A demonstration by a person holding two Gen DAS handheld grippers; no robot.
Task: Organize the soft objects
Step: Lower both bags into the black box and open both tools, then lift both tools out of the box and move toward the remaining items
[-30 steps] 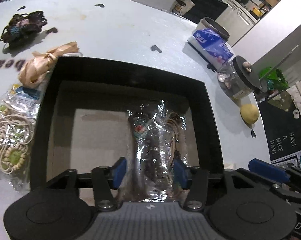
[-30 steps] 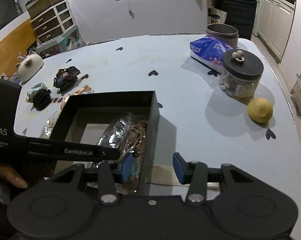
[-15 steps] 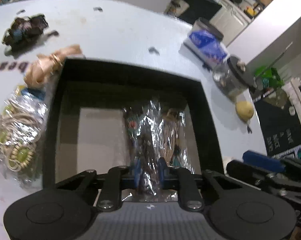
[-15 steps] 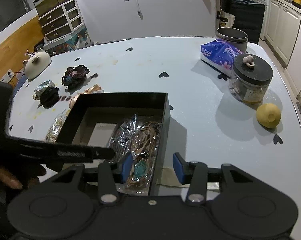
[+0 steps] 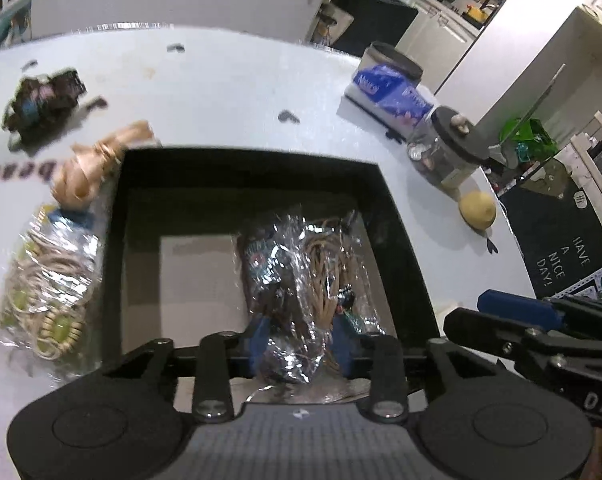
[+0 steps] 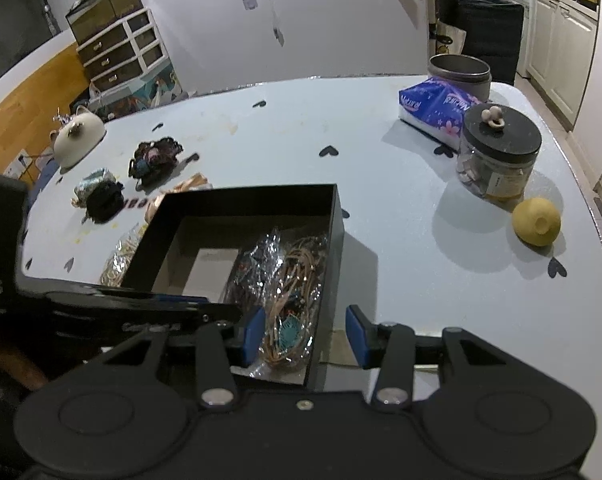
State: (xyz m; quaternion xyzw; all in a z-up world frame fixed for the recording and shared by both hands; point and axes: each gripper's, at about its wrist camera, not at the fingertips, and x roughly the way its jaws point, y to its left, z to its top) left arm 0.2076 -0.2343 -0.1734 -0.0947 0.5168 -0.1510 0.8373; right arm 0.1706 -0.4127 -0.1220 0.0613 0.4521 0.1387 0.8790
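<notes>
While the left gripper opens its jaws astride the cellophane packet, we note the packet's long axis runs straight ahead (inside the black box); the right gripper, spread and empty, straddles the box's wall.

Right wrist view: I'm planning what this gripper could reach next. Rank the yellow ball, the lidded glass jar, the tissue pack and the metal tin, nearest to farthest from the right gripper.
From the right gripper:
1. Yellow ball, right side.
2. Lidded glass jar, just behind it.
3. Tissue pack, farther back.
4. Metal tin, at the far edge.

Black tongs, blue pads, silver screws
</notes>
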